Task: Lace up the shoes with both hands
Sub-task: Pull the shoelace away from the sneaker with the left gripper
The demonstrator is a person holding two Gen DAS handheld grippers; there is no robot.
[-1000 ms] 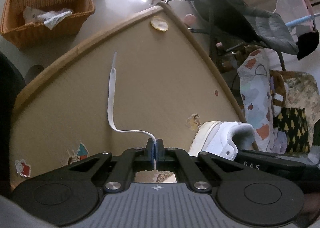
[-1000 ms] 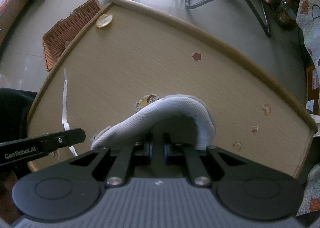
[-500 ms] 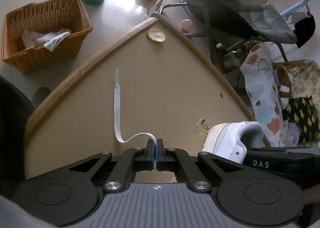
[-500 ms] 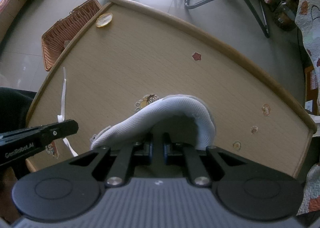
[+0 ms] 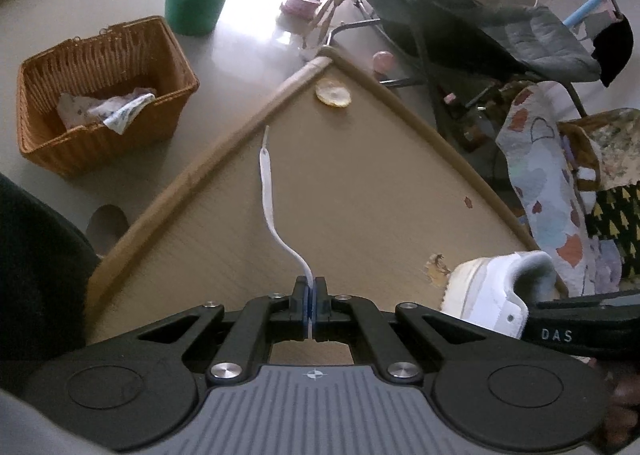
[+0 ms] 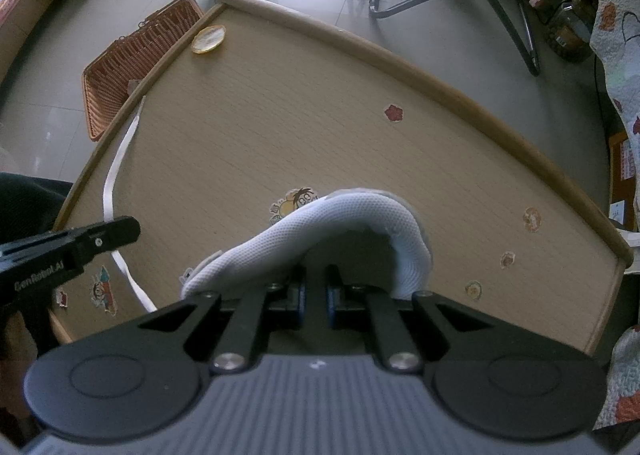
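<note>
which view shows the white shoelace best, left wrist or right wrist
The left wrist view. The shoelace runs unbroken from the shut left gripper up the table to its far tip. In the right wrist view the lace lies off at the edge, and the left gripper crosses it.

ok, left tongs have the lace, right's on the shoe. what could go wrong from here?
1. The left tongs pinch the flat white lace only at their tips; a hard pull may slip it free.
2. The lace's loose tip lies near the table edge and could snag or slide off.
3. The right tongs seem to grip only the shoe at its padded collar, so lace tension may tilt or drag it.
</note>
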